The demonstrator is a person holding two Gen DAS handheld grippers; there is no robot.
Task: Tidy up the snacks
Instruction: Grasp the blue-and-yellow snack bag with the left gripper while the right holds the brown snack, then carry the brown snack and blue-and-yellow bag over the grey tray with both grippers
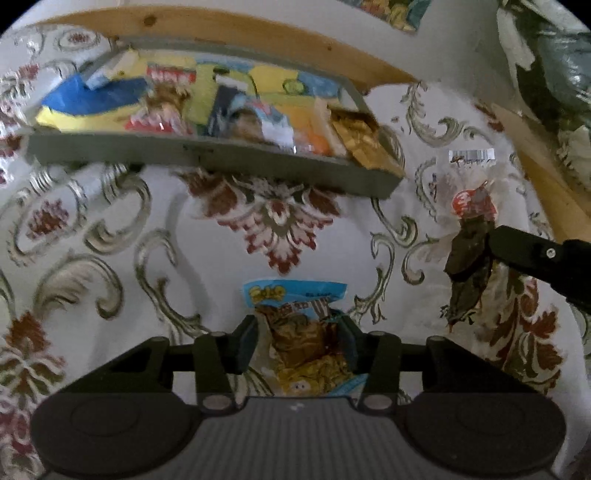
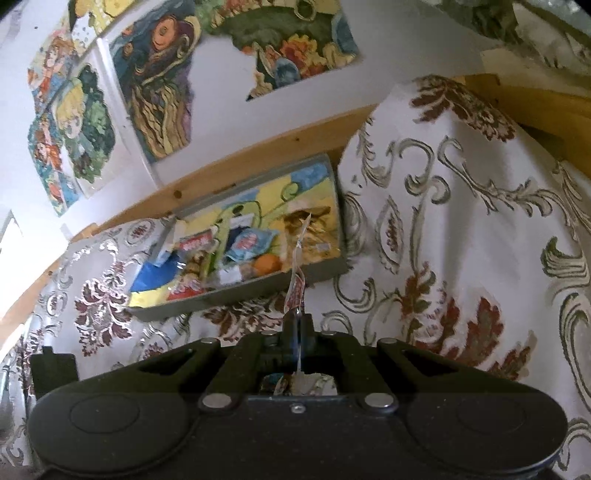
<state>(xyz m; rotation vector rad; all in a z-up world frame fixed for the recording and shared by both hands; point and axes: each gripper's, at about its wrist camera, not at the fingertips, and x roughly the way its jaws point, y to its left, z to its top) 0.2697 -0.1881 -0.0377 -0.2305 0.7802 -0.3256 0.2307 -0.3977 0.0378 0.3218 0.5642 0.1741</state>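
A grey tray (image 1: 207,157) with several colourful snack packets stands at the back of the patterned cloth; in the right wrist view the tray (image 2: 321,275) is ahead and to the left. My left gripper (image 1: 297,339) is shut on a blue-topped snack packet (image 1: 295,295) with brown contents, low over the cloth in front of the tray. My right gripper (image 2: 295,326) is shut on a clear packet (image 2: 295,291) with a red label, seen edge-on. The left wrist view shows that clear packet (image 1: 471,221) hanging with dark contents, right of the tray, held by the right gripper (image 1: 491,247).
The floral cloth (image 1: 110,240) covers the table and rises in a fold (image 2: 461,221) right of the tray. A wooden ledge (image 1: 258,33) runs behind the tray. Pictures (image 2: 155,92) hang on the white wall. A dark plastic bag (image 1: 554,74) lies at the far right.
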